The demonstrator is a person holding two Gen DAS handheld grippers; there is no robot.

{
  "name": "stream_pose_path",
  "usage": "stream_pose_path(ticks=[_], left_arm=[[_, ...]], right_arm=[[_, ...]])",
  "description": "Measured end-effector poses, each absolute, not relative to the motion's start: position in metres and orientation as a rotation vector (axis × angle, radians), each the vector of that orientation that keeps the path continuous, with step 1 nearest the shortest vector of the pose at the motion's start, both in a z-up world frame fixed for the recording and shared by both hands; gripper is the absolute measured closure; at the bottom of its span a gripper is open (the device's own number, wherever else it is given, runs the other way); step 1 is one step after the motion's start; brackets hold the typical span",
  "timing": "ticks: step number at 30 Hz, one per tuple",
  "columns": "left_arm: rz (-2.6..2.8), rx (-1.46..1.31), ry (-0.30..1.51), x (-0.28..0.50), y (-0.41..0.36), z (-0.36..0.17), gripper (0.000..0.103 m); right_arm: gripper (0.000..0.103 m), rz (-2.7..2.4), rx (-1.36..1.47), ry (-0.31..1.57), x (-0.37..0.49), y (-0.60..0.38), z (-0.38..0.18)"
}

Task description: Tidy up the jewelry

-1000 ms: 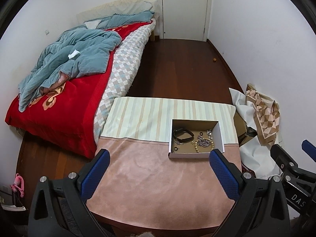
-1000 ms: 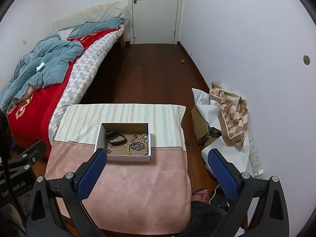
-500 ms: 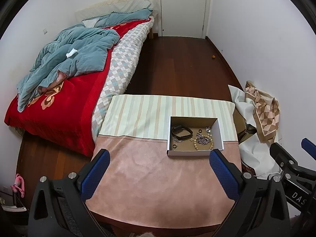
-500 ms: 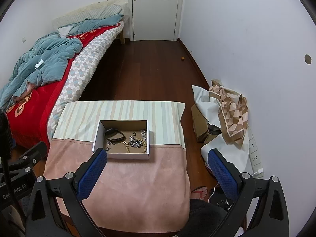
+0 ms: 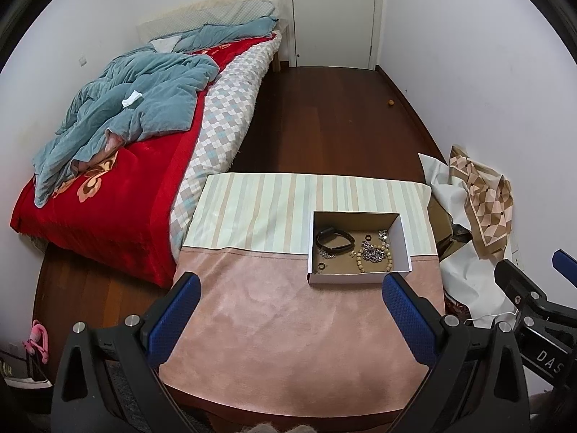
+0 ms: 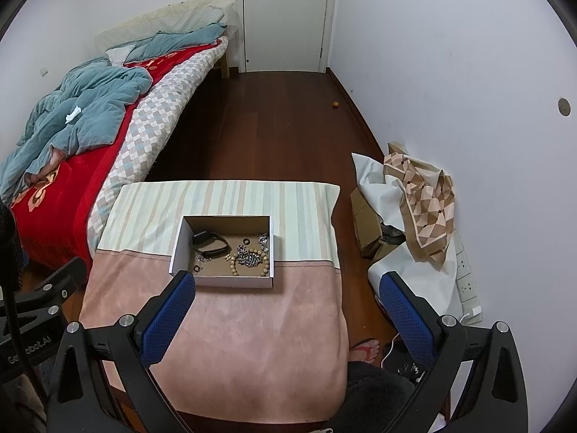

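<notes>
A narrow bedroom with white walls and a dark wooden floor [image 5: 335, 119] fills both views. A white door [image 6: 286, 18] with a lever handle stands shut at 12 o'clock. Along the wall from 9 to 11 o'clock lies a bed [image 5: 223, 115] with a checked mattress side, covered by a red blanket [image 5: 108, 209] with a pale floral motif and a crumpled blue-grey quilt [image 5: 144, 108] that carries a small white scrap. At 3 o'clock, against the right wall, a heap of white cloth and cardboard is topped by a brown diamond-patterned scarf [image 6: 425, 209]; a white power strip [image 6: 465, 281] lies just beside it. A tiny round brown object [image 6: 335, 104] sits on the floor near the right skirting.

In the centre stands a table [image 6: 252, 342] under a cloth, pink on the near half and pale striped on the far half. On it, across the seam between the two, sits an open cardboard box [image 6: 230, 281], white outside and brown inside. It holds the jewelry: a black band [image 6: 211, 243] at its 10 o'clock, a loop of wooden beads [image 6: 234, 267] around a silver chain [image 6: 249, 258] toward 5 o'clock, and small dark rings [image 6: 246, 241] between them.

The left gripper [image 5: 288, 288] and right gripper [image 6: 288, 288] hang above the near pink half, each with its blue-padded jaws spread wide apart and nothing between them. A bare foot in a red sandal [image 6: 364, 348] shows at 5 o'clock beside the table.
</notes>
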State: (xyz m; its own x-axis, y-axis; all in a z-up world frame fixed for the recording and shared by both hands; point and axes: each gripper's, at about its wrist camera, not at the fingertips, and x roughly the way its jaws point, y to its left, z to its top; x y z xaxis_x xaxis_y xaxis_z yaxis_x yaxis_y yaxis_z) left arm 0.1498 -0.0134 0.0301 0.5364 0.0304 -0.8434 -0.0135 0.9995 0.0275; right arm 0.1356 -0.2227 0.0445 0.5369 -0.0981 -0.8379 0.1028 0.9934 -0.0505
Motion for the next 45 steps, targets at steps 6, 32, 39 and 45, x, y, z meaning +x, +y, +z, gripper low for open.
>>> stream_pose_path(ticks=[6, 32, 39, 45], left_arm=[[0.022, 0.020, 1.001, 0.1486, -0.0127, 0.0295, 0.000], [0.027, 0.024, 0.996, 0.1482, -0.0124, 0.0311, 0.000], [0.028, 0.021, 0.999, 0.1474, -0.0107, 0.0315, 0.000], [0.036, 0.024, 1.001, 0.1447, -0.0063, 0.0293, 0.000]], right_arm=[[0.000, -0.119, 0.005, 1.002, 0.1356, -0.2209, 0.0434], [0.000, -0.116, 0.008, 1.006, 0.1350, -0.2211, 0.0414], [0.000, -0.114, 0.006, 1.006, 0.1351, -0.2213, 0.0415], [0.000, -0.107, 0.001, 1.009, 0.1334, -0.2223, 0.0412]])
